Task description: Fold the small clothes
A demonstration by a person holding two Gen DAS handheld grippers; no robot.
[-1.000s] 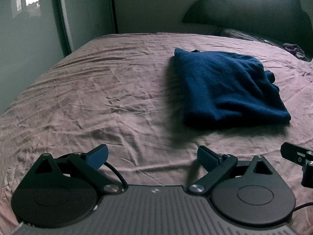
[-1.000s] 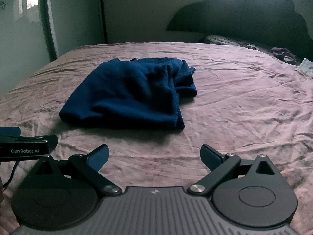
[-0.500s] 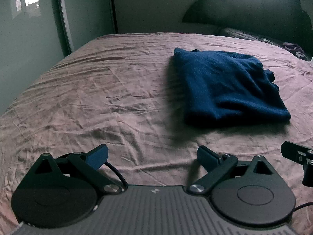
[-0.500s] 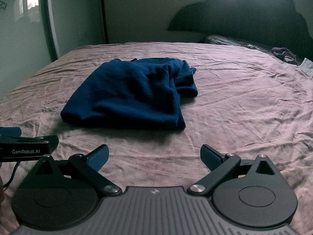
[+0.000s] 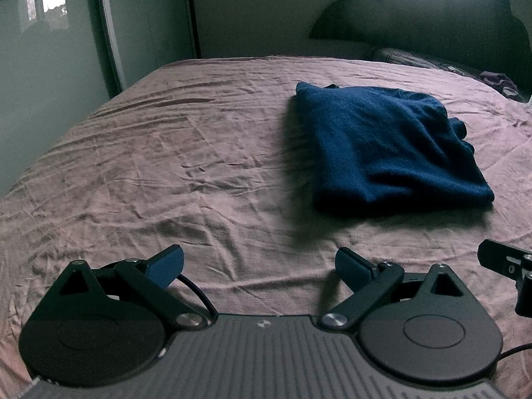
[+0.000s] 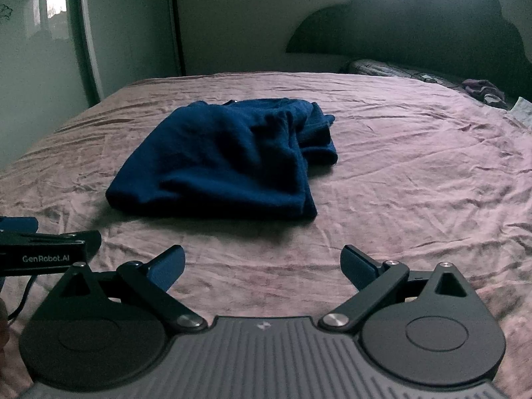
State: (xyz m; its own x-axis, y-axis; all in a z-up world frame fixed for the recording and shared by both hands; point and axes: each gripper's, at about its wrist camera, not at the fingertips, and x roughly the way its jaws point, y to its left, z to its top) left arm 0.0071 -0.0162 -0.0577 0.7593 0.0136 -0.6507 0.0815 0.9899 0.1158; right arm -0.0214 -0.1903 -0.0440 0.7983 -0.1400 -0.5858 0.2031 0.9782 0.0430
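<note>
A dark blue knitted garment [image 5: 389,146] lies folded into a compact rectangle on the mauve bed sheet [image 5: 166,166]; it also shows in the right wrist view [image 6: 226,159], left of centre. My left gripper [image 5: 259,266] is open and empty, well short of the garment and to its left. My right gripper [image 6: 262,266] is open and empty, near the garment's front edge but apart from it. Each gripper shows at the edge of the other's view: the right one [image 5: 508,266] and the left one [image 6: 43,252].
A dark headboard [image 6: 415,26] and a patterned pillow [image 6: 399,71] stand at the far end, with a small purple cloth [image 6: 482,88] at the far right. A wall and door frame [image 5: 106,33] run along the bed's left side.
Nothing has visibly changed; both grippers stay open and almost still, with only a slight drift of view.
</note>
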